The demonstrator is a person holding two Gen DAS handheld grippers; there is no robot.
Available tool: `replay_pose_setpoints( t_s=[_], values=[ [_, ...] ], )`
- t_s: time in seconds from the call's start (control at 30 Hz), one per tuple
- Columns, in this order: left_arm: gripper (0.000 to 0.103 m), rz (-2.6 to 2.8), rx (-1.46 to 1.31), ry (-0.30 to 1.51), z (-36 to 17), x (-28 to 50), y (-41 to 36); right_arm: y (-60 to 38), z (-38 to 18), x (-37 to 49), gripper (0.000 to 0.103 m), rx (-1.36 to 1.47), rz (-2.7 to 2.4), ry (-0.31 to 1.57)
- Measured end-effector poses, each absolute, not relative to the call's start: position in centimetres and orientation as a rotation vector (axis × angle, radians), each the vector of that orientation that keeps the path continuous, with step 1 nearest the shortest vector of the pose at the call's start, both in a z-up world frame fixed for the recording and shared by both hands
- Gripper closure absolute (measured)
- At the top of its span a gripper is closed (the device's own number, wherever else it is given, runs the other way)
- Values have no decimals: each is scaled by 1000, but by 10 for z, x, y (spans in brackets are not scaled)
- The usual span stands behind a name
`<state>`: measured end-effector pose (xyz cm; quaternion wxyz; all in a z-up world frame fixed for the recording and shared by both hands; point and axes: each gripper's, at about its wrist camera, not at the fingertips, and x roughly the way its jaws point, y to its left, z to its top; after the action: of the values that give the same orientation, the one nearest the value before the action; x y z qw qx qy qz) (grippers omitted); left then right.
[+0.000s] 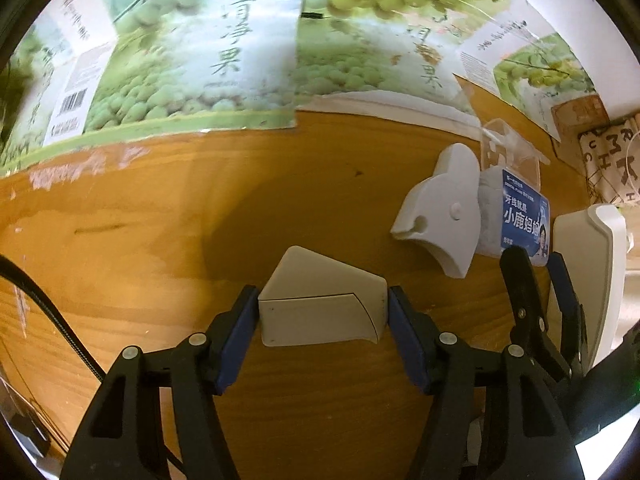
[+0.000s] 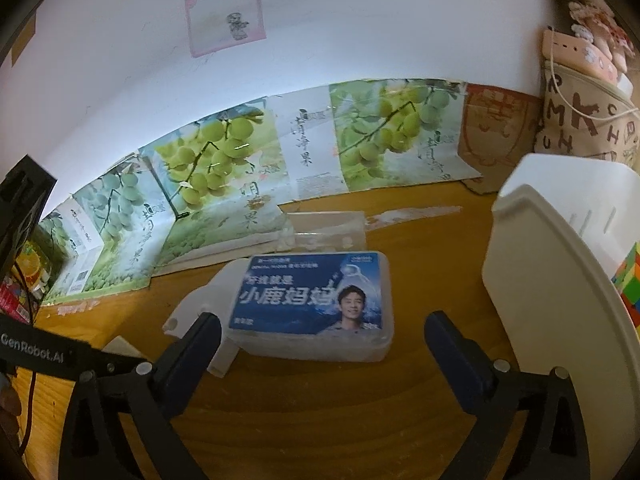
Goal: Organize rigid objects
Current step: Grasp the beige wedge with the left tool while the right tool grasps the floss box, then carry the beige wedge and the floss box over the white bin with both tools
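Left claw is clenched on a small white box over the wooden surface. Hard, smooth and light, it is best held by its flat sides. Right claw is spread wide, empty, before a blue-labelled box.

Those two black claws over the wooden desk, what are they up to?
A person is tidying small hard objects with a hand-held claw in each hand. The left claw has its pads against both sides of a wedge-shaped white box on the desk. The right claw stands wide open around a clear box with a blue label, not touching it. A white storage bin stands to the right.
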<state>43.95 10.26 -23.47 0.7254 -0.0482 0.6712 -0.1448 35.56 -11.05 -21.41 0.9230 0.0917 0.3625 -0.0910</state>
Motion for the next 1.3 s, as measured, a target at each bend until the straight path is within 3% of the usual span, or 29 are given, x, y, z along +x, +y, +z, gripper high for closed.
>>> replay_pose_setpoints(
  t_s=[0.53, 0.63, 1.3],
  values=[
    [36, -289, -88, 1462, -233, 425, 112, -108, -230, 379, 1, 199, -215, 850],
    [36, -289, -88, 1459, -233, 423, 113, -110, -230, 378, 8, 217, -205, 842],
    [36, -272, -129, 1479, -234, 385, 133, -96, -216, 343, 9, 204, -185, 764]
  ],
)
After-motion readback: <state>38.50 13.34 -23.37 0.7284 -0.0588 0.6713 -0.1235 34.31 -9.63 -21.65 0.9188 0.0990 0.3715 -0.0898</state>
